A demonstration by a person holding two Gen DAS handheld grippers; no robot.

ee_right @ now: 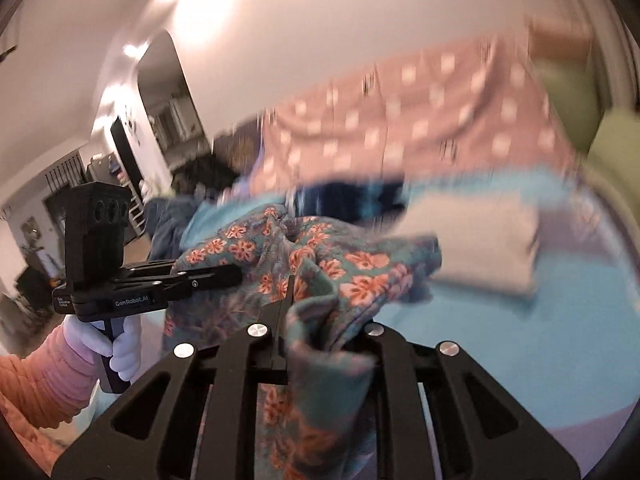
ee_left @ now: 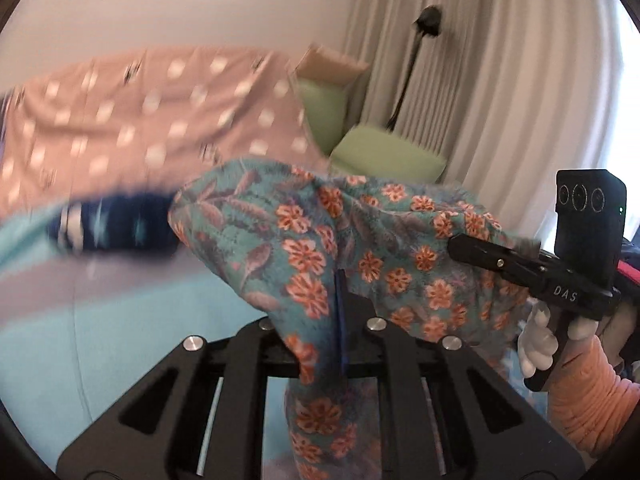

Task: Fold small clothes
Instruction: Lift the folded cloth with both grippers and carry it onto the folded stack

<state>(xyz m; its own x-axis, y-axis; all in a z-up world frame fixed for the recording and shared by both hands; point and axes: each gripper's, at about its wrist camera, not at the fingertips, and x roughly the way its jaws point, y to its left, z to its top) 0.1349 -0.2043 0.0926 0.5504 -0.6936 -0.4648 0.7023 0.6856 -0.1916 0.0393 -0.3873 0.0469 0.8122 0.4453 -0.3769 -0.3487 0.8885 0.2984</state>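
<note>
In the left wrist view our left gripper (ee_left: 340,300) has its fingers closed on a fold of the teal floral garment (ee_left: 360,248), which hangs down between the finger mounts toward 6 o'clock and bunches up above them. At 3 o'clock of that view our right gripper (ee_left: 472,246) also bites into the same cloth at its far edge, held by our white-gloved right hand (ee_left: 540,340) below it.

In the right wrist view the right gripper's fingers (ee_right: 289,292) pinch the floral garment (ee_right: 352,276) too, the fabric draping over them and down past 6 o'clock. The left gripper (ee_right: 230,274) enters from 9 o'clock, its tips closed on the cloth's edge, with our gloved left hand (ee_right: 116,344) on the handle.

The garment is held up between both grippers above a light blue bed sheet (ee_left: 120,340). Beyond it, toward 11 o'clock in the left view, lie a blurred navy patterned cloth (ee_left: 116,224) and a pink dotted blanket (ee_left: 160,112). A green cushion (ee_left: 388,152) sits at 1 o'clock, before pale curtains (ee_left: 500,80).
</note>
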